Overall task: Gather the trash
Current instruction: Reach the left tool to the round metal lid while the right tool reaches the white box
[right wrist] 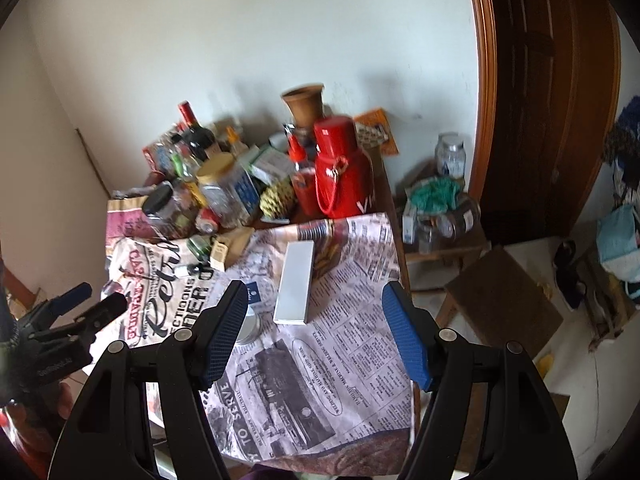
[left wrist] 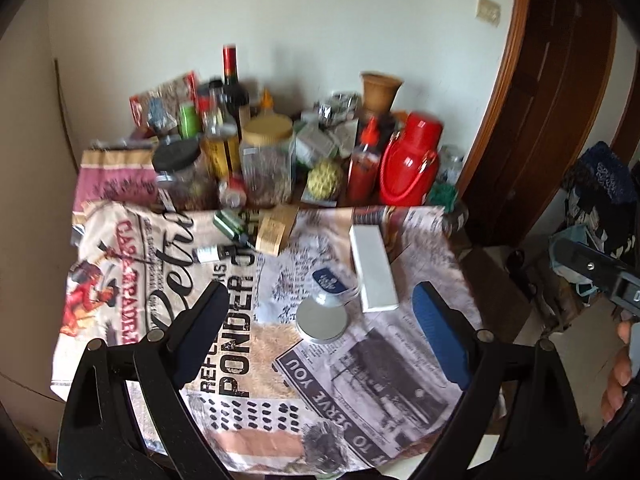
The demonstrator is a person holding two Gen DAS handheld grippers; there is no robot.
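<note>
Trash lies ahead of both my tools on the newspaper-print cloth [left wrist: 360, 380] covering the surface: a round metal lid [left wrist: 321, 319] and, just beside it, a long white box [left wrist: 373, 268]. My left hand-held gripper [left wrist: 328, 334] hangs spread and empty, the lid framed between its fingers in the left wrist view. My right hand-held gripper [right wrist: 320, 330] is spread and empty too, the white box [right wrist: 295, 282] just beyond it, long axis running away from me. Left looks nearer the lid, right the box. Clutter at the back sits well apart.
</note>
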